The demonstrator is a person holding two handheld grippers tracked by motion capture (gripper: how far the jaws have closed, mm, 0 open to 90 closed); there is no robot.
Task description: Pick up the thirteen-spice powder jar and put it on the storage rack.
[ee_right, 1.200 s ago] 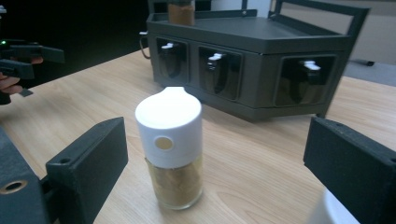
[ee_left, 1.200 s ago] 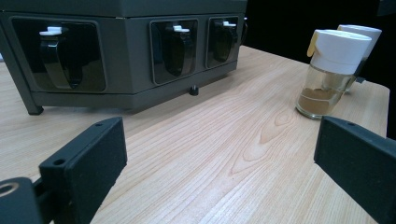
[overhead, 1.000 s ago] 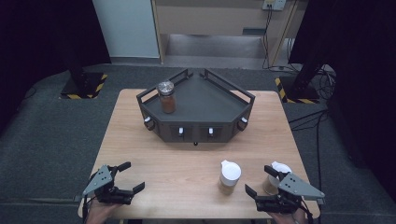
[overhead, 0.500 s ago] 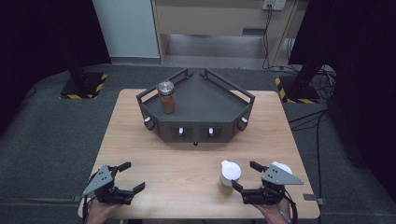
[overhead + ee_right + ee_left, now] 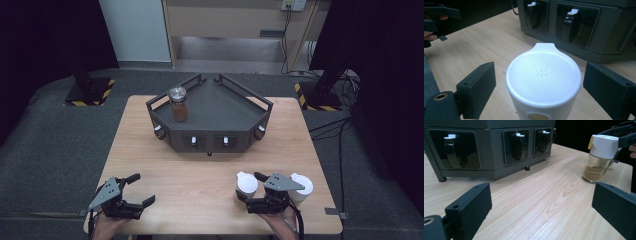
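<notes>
So my right gripper (image 5: 537, 82) has its jaws either side of the white-capped spice jar (image 5: 544, 82) at the table's (image 5: 210, 180) 5 o'clock, closing in, not squeezing yet. Left gripper (image 5: 131, 196) hangs released.

A: The desk (image 5: 150, 150) looks like pale wood with a clear grain, smooth and matt; the rack (image 5: 220, 107) on it is dark grey, matt, perhaps painted metal or plastic.

B: The shaker (image 5: 544, 82) has a white plastic cap with a soft sheen; its body (image 5: 596, 171) is clear, glossy glass or plastic over brown powder; the jar (image 5: 178, 105) on the rack carries a shiny metal lid; the fingers (image 5: 477, 87) are matt black.
</notes>
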